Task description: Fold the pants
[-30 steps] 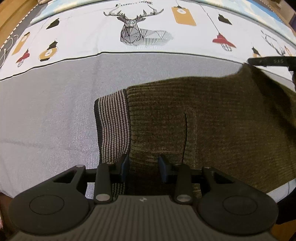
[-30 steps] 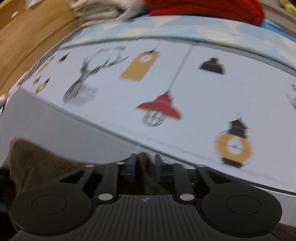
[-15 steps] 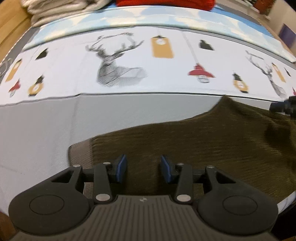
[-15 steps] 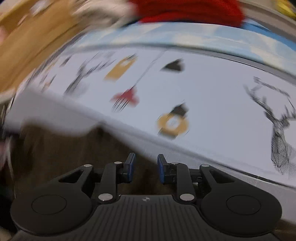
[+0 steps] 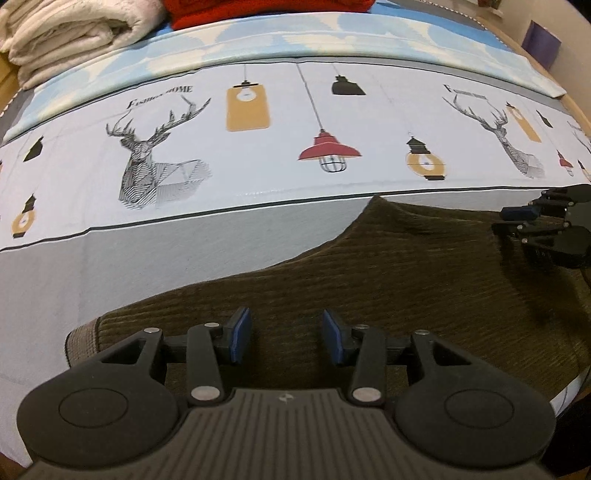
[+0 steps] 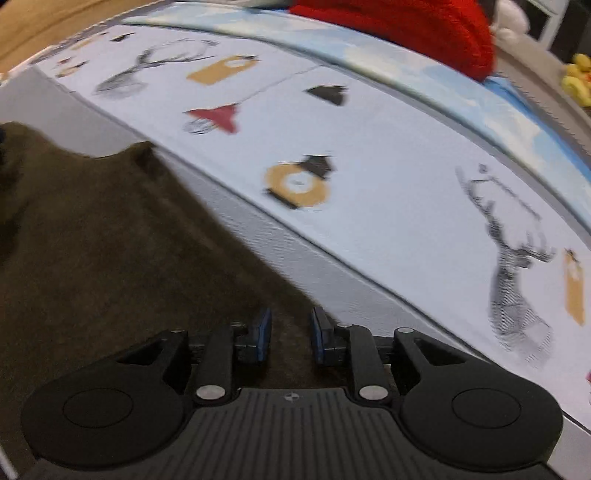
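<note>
Since one second ago, the left gripper has released the dark olive ribbed knit pants and its jaws stand apart. The right gripper has likewise parted its jaws. The striped cuff now lies at 8 o'clock.

Ribbed, matt olive corduroy pants beneath the jaws; smooth printed cotton bedsheet ahead; matt black plastic left gripper with blue pads.

- Pants: dark olive-brown ribbed fabric; striped grey-brown band at lower left.
- Bedsheet: grey lower band, white middle printed with deer, red, black and ochre lamps, sky-blue upper band.
- Blanket, upper left: cream.
- Blanket, top: red.
- Finger pads: blue.
</note>
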A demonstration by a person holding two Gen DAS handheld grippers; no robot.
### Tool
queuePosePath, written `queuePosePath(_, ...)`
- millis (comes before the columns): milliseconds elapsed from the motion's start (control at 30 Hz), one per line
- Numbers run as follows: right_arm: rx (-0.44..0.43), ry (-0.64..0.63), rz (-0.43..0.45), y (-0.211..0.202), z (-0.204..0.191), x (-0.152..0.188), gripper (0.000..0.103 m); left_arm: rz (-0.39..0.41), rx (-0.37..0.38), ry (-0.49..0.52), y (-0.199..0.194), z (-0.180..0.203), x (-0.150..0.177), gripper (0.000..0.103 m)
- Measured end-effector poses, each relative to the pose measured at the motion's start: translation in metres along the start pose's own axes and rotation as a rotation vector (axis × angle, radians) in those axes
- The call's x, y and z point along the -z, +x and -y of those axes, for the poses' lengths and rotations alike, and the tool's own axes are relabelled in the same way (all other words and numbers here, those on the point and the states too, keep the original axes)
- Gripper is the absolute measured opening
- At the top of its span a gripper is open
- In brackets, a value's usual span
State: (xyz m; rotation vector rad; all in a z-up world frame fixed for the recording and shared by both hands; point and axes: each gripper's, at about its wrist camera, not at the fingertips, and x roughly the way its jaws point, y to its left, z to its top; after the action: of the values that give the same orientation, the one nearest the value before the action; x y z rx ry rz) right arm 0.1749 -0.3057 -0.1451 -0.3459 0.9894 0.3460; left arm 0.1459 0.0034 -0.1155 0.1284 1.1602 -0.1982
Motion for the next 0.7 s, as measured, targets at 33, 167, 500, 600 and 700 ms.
queuePosePath(33,-0.005,0.025,-0.002,-0.001,0.004,0.001,0.029,0.000,0.002,0.003,0.000,0.001,-0.001,0.048)
queuePosePath(167,0.020,0.071,0.017,-0.011,0.014,0.002,0.032,0.005,0.011,0.012,0.001,0.006,-0.003,0.048)
queuePosePath(500,-0.070,0.153,-0.032,-0.030,0.042,0.030,0.032,0.036,0.046,0.010,-0.011,0.005,-0.001,0.048)
queuePosePath(600,0.025,0.192,-0.080,-0.018,0.059,0.048,0.032,0.043,0.050,0.016,-0.015,0.003,0.004,0.048)
queuePosePath(700,0.207,0.275,-0.007,-0.040,0.074,0.048,0.032,0.048,0.045,0.017,-0.018,-0.002,0.008,0.048)
